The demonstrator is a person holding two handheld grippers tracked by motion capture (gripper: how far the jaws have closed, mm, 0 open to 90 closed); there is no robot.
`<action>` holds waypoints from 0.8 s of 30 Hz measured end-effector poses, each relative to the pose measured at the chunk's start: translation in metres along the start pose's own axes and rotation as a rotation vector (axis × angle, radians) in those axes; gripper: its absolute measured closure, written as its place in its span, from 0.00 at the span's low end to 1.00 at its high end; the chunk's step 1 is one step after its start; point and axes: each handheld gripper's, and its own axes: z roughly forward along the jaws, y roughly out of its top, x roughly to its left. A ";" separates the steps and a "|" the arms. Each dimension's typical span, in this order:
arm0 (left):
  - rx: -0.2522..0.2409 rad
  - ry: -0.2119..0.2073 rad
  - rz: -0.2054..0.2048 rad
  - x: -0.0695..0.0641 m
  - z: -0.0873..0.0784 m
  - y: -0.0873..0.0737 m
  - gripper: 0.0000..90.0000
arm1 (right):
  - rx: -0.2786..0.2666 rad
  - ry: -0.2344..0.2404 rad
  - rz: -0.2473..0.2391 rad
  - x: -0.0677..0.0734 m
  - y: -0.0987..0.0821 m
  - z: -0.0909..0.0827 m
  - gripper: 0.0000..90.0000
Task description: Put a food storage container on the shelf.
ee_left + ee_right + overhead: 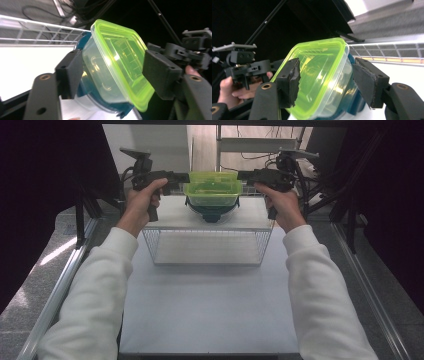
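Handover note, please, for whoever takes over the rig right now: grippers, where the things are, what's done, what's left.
Left gripper: open, jaws either side of the clear plastic container with the yellow-green lid, pads apart from it.
Right gripper: open likewise at the opposite end.
Container: stacked on a dark teal-rimmed container, on the white table beyond the wire basket.
Done: stacking and release, it appears.
Left: back both grippers away; basket holds nothing yet.

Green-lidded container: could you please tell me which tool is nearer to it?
Neither: the left tool straddles the left end of the container, the right tool its right end.
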 end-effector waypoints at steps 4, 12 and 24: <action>-0.010 -0.012 0.039 -0.006 -0.015 -0.009 0.33 | 0.004 0.007 -0.069 0.003 -0.007 -0.016 0.41; 0.015 0.011 0.116 -0.020 -0.047 -0.052 0.31 | 0.007 0.012 -0.158 0.002 -0.043 -0.054 0.38; 0.039 0.069 0.237 -0.010 -0.084 -0.157 0.29 | 0.070 -0.049 -0.302 -0.009 -0.135 -0.103 0.27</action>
